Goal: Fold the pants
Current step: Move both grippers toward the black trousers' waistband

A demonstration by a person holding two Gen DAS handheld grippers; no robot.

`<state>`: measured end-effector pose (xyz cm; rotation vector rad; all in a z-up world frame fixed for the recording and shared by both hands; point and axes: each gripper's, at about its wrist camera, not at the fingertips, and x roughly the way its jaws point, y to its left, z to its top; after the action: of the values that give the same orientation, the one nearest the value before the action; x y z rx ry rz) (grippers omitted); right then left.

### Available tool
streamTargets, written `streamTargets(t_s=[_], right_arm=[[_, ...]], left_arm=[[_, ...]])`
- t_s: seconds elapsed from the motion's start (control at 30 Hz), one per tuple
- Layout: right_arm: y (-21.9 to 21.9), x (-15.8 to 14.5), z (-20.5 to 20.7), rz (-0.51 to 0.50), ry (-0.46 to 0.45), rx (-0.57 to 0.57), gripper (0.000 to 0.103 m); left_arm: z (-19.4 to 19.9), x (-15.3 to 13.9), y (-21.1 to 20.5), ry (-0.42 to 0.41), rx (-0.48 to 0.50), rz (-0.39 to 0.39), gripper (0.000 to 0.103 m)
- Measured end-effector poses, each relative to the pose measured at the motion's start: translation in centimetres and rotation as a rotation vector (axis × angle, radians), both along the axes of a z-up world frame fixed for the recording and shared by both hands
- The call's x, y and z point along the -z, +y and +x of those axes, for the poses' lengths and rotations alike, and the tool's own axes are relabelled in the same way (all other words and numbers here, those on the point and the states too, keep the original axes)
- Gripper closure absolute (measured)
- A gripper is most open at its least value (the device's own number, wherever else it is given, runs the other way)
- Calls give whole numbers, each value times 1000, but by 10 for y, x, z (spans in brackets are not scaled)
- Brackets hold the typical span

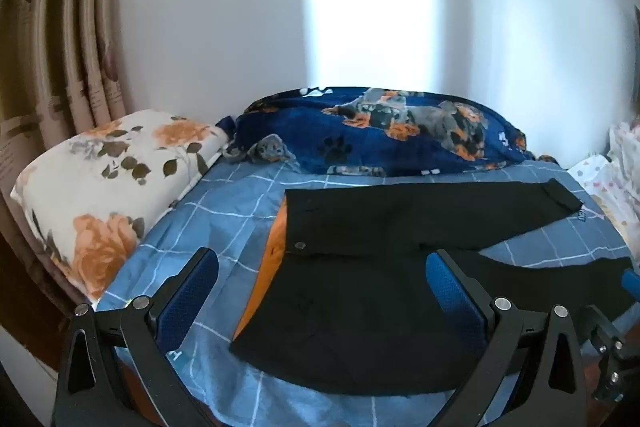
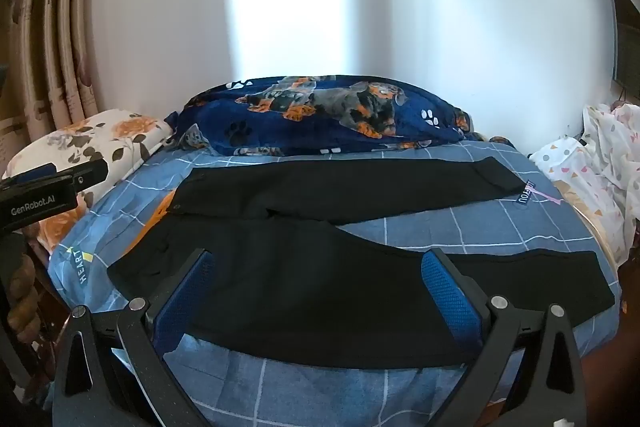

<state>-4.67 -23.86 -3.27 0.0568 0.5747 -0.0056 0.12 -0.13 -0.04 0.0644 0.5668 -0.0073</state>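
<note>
Black pants [image 1: 360, 291] lie flat on the blue checked bed sheet [image 1: 224, 219], waistband to the left with an orange lining showing, legs spread apart to the right. In the right wrist view the pants [image 2: 320, 279] show both legs, the far one [image 2: 360, 187] near the blanket. My left gripper [image 1: 320, 263] is open, hovering over the waist part. My right gripper [image 2: 316, 263] is open, hovering over the near leg. Neither touches the cloth.
A floral pillow [image 1: 108, 187] lies at the left. A dark blue dog-print blanket [image 1: 380, 131] is bunched at the back by the white wall. White patterned bedding [image 2: 592, 163] lies at the right. Curtains [image 1: 68, 27] hang at the left. The left gripper's body [image 2: 44, 195] shows at the right wrist view's left edge.
</note>
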Motion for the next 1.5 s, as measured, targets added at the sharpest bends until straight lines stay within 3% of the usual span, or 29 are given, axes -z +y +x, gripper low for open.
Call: streamTargets(t_s=[0.13,0.17,0.5,0.7,1.07,1.5], right_arm=[[0,0,-1,5,2,-2,0],[0,0,-2,6,3,-3,0],[-5,4,3,6,22,1,0],[-5,12,5,14,40,5,0],[-2,19,17,19,79,-3,0],[-3,33,36,34,126,-7,0]], left_arm=[[0,0,-7,-6,15,26,0],[4,2,1,7,-17,-24,0],[21,17,13,95,-36,-45,0],[32,23,24,131,-44,-104,0],[45,26,28,102,-66,-28,0],[73,29,29,104,-64,7,0]])
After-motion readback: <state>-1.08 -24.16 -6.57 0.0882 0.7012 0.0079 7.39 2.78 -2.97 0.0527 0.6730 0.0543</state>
